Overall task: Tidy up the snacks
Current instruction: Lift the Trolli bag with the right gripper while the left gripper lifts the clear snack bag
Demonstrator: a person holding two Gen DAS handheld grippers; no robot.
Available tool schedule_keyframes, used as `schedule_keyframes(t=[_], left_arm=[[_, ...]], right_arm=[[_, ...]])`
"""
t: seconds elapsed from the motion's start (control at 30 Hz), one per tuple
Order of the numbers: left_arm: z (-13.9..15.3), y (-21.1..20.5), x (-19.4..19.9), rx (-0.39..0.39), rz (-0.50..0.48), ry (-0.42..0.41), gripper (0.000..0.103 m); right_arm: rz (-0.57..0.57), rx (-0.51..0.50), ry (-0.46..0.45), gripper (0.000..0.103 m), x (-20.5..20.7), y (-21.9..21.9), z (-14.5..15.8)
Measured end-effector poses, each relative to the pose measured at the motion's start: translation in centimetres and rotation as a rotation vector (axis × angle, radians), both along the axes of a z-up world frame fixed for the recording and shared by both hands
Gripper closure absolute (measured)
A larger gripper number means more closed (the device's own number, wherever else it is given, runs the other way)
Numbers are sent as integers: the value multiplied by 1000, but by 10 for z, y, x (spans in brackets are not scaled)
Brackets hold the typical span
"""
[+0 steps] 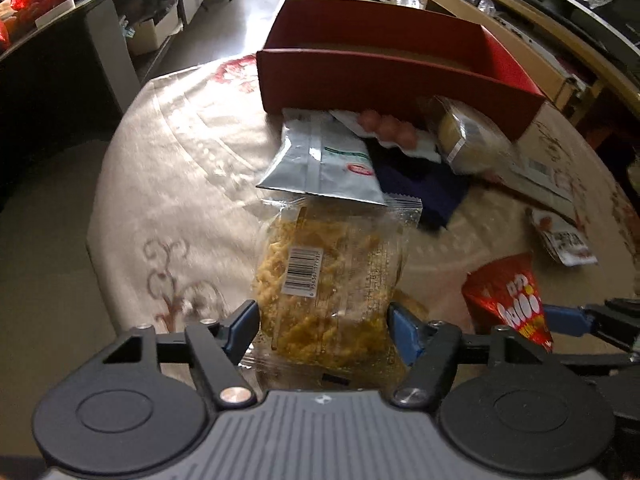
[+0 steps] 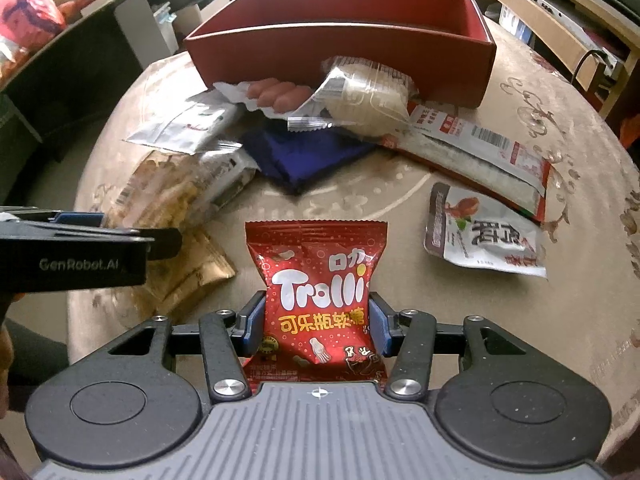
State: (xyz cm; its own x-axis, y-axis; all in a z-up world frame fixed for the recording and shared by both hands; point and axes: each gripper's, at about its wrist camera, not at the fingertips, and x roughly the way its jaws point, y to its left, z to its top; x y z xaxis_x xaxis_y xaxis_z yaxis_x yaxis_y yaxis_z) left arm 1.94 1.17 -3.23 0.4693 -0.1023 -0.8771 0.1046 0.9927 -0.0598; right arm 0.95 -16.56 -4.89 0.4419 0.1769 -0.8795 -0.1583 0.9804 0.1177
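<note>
A clear pack of yellow crispy noodle snack (image 1: 332, 272) with a barcode label lies on the beige tablecloth. My left gripper (image 1: 322, 316) is shut on its near end, with a blue pad pressing each side. My right gripper (image 2: 318, 312) is shut on a red Trolli gummy bag (image 2: 320, 280), which is pinched at the waist. In the left wrist view the same bag (image 1: 508, 300) shows at lower right. The open red box (image 2: 320, 52) stands at the far side of the table, and nothing shows inside it. The left gripper's body (image 2: 80, 236) juts in at left in the right wrist view.
A silver pouch (image 1: 320, 160), a sausage pack (image 1: 392, 128), a pale cake pack (image 1: 468, 140) and a dark blue packet (image 1: 420, 188) are piled against the box's front. A chicken-leg pouch (image 2: 484, 232) and a long flat pack (image 2: 480, 152) lie at right. Shelves and counters surround the round table.
</note>
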Motion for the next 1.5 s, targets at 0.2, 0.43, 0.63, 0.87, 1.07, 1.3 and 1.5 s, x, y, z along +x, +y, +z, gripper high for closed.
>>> schedule_keyframes(t=[0.2,0.43,0.63,0.87,1.07,1.3,1.5], left_arm=[[-6,-12,-6,44,-28,9,26],[-14,-30,-3,148,-55,-29,13],[-13,-27,-3,134,-43,-21,17],[-8,-28,-9,142,-42,-33,30],[-3,-28,-13,131,-39,-37,37],[5,-25,-23,89,-37,-40,45],[10,-20,-32,31,-34,-31,50]], right_arm=[[3,-18,-3,44,-11,-4,1],[-13,-32,-3,43,-10,-10,-2],[-24,-38,-5,43,-9,-12,-2],[-16,-50,-9,43,-11,-9,-1],[-11,-49,-20,44,-13,-8,3],[-6,-49,-43,44,-19,-8,9],[-16,-42,-63,44,-26,-13,15]])
